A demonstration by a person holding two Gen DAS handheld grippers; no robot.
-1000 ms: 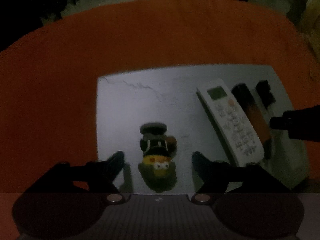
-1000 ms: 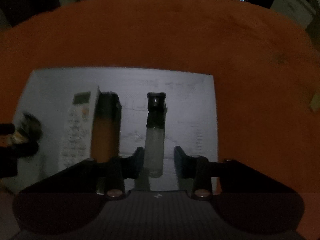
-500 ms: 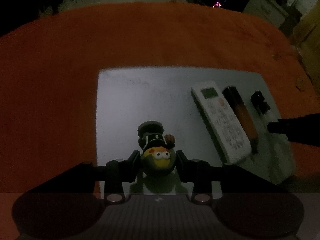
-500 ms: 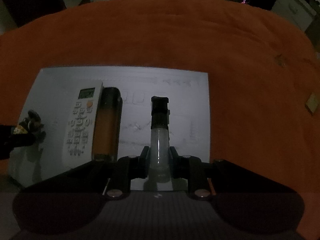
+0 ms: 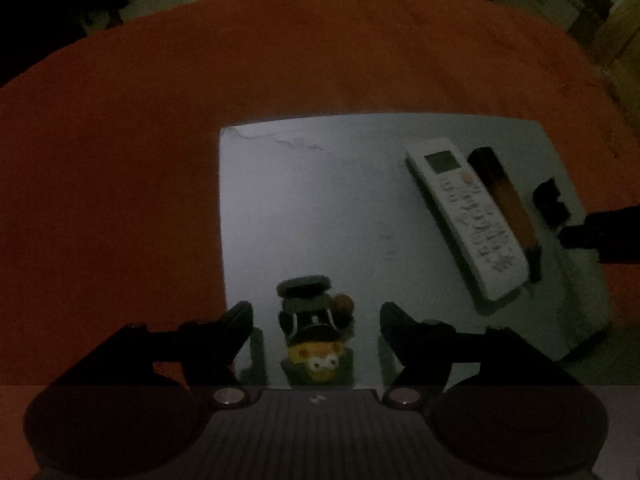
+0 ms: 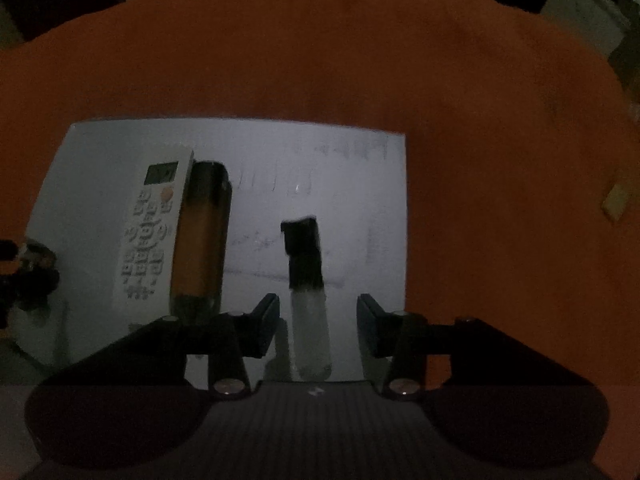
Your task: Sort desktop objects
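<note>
A small yellow-faced toy figure (image 5: 314,336) with a dark hat lies on the white board (image 5: 320,200), between the spread fingers of my left gripper (image 5: 316,316), which is open and not touching it. A clear bottle with a black cap (image 6: 308,292) lies lengthwise on the board (image 6: 360,200) between the fingers of my right gripper (image 6: 318,306), also open. To the bottle's left, a white remote (image 6: 154,224) and an orange-and-black cylinder (image 6: 202,232) lie side by side. In the left wrist view the remote (image 5: 466,216) and the cylinder (image 5: 506,196) sit at the right.
The board rests on an orange cloth (image 5: 160,140) that covers the table. The room beyond is dark, with furniture dimly visible. A small pale scrap (image 6: 616,200) lies on the cloth at the right. The toy figure (image 6: 36,264) shows at the left edge of the right wrist view.
Half a second ago both grippers were shut, the left on the toy and the right on the bottle. Both have now opened, and the objects lie on the board.
</note>
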